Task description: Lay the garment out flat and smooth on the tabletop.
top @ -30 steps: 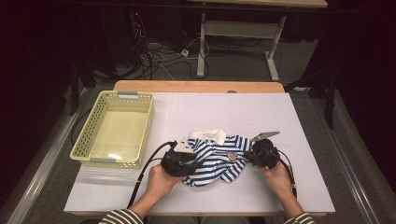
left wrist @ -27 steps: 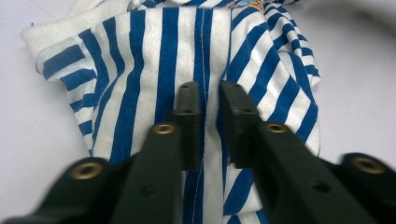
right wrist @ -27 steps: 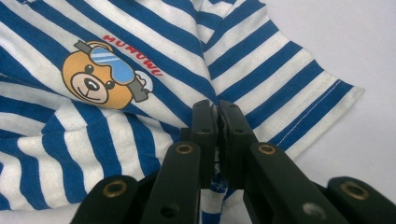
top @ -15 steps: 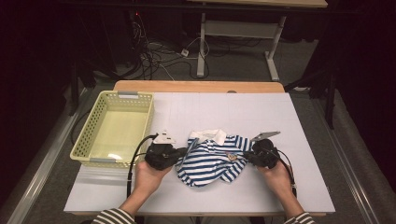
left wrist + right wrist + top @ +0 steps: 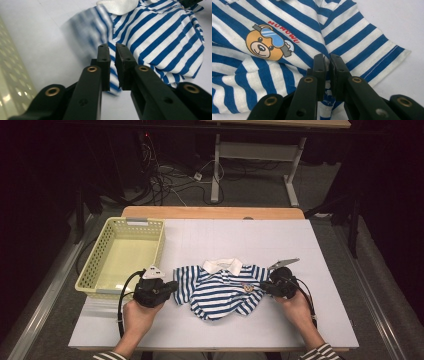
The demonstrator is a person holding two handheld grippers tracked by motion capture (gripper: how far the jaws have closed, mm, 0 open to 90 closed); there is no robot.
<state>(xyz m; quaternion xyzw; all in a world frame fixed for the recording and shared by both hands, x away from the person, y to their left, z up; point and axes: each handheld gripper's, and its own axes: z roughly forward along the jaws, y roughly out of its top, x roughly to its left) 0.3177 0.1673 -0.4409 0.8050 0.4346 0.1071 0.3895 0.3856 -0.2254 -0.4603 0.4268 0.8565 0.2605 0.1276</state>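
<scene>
Striped shirt [image 5: 222,289] lay spread on white surface [image 5: 320,320] beside yellow basket [image 5: 125,255]. Left tongs [image 5: 112,50] had just eased apart w/ sleeve cloth between, nearly closed. Right tongs [image 5: 327,60] pinched other sleeve.

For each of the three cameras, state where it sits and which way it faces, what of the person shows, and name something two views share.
High view: above the person's side, facing forward and down on the table; both hands, left gripper, right gripper, basket.
Left gripper view: rides the left gripper, looking along its jaws at a sleeve of the striped shirt.
Right gripper view: rides the right gripper, looking at the shirt's bear print.
Shared: the striped shirt.
</scene>
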